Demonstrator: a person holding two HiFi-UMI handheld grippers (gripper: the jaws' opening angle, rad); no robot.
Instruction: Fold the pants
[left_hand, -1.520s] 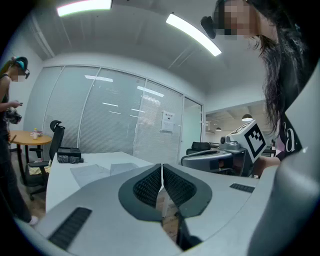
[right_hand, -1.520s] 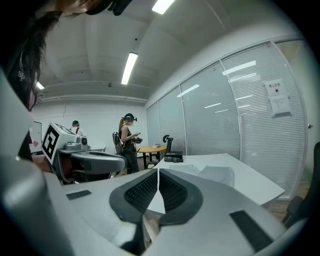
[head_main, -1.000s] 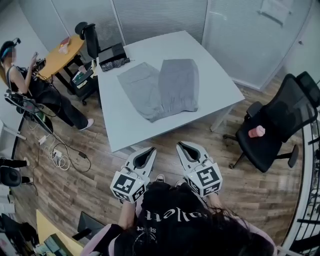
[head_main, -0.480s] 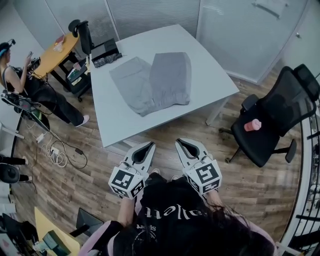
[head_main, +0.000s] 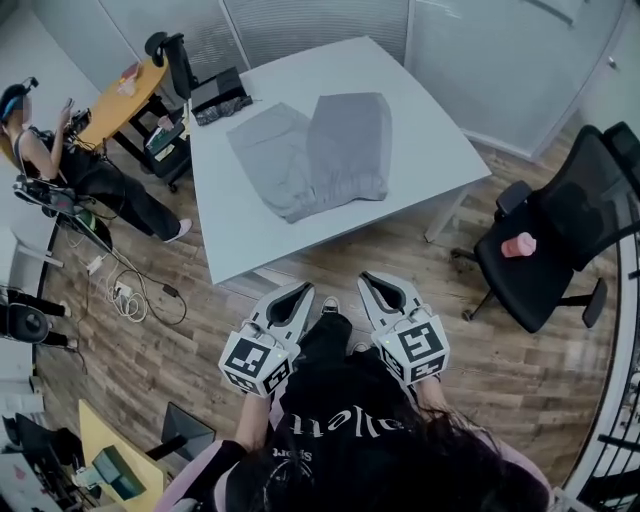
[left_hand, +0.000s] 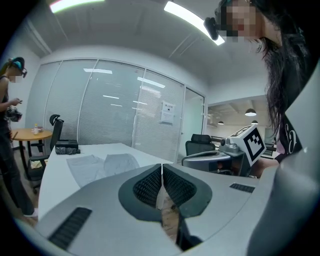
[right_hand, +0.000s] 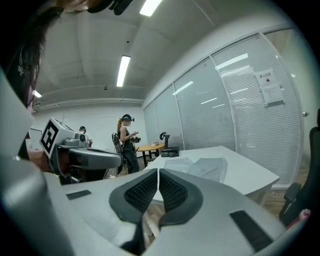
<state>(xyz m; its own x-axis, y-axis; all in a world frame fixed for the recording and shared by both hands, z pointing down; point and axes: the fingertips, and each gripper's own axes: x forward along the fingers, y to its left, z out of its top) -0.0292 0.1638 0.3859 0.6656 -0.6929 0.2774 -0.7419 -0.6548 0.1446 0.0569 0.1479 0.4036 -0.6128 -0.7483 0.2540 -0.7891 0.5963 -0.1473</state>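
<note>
Here the grey pants (head_main: 320, 155) are seen spread flat on the white table (head_main: 425, 135), towards its far half, with the two legs laid side by side and touching each other. Near the far left corner of the same table a dark flat item (head_main: 220, 98) is placed, just apart from the pants. Both grippers are held in front of the person, over the wooden floor (head_main: 130, 370) and well apart from the table edge, so the pants are not touched by either of them. The left gripper (head_main: 298, 293) is pointed towards the table, and its jaws are pressed together with nothing caught between them. The right gripper (head_main: 373, 283) is held beside it in the same way, its jaws also closed fully and empty. To the right of the table a black office chair (head_main: 550, 255) is found, and a small pink object (head_main: 518, 244) is set on its seat. At the far left another person (head_main: 75, 170) is standing beside a round wooden table (head_main: 118, 98), and some cables (head_main: 130, 297) are lying on the floor nearby.
</note>
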